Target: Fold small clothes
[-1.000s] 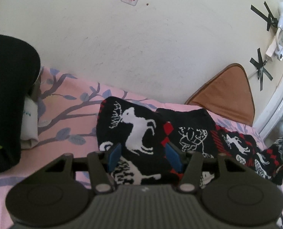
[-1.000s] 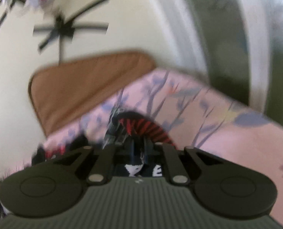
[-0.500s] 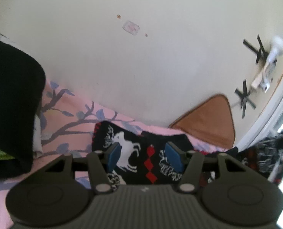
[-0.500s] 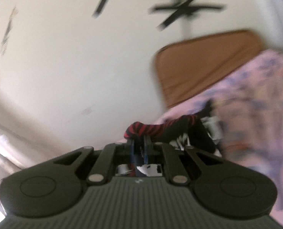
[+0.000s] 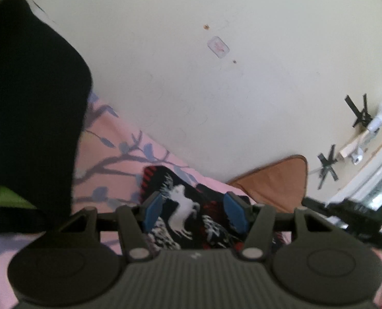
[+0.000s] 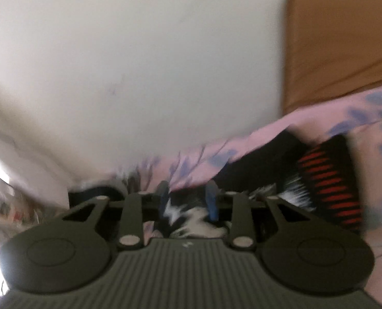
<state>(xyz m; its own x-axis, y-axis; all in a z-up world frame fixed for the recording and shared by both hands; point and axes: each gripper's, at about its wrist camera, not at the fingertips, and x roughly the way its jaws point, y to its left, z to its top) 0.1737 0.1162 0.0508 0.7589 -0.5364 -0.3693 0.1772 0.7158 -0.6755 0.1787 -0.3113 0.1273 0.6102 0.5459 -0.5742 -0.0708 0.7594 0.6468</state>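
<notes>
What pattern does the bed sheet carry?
Pink sheet printed with grey-blue branches and leaves; clearest in the left wrist view.

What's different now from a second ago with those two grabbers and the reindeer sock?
The right gripper, which was shut on the sock's striped cuff, carried it across and is opening, letting go. The left gripper stayed open and empty over the sock on the pink sheet.
</notes>
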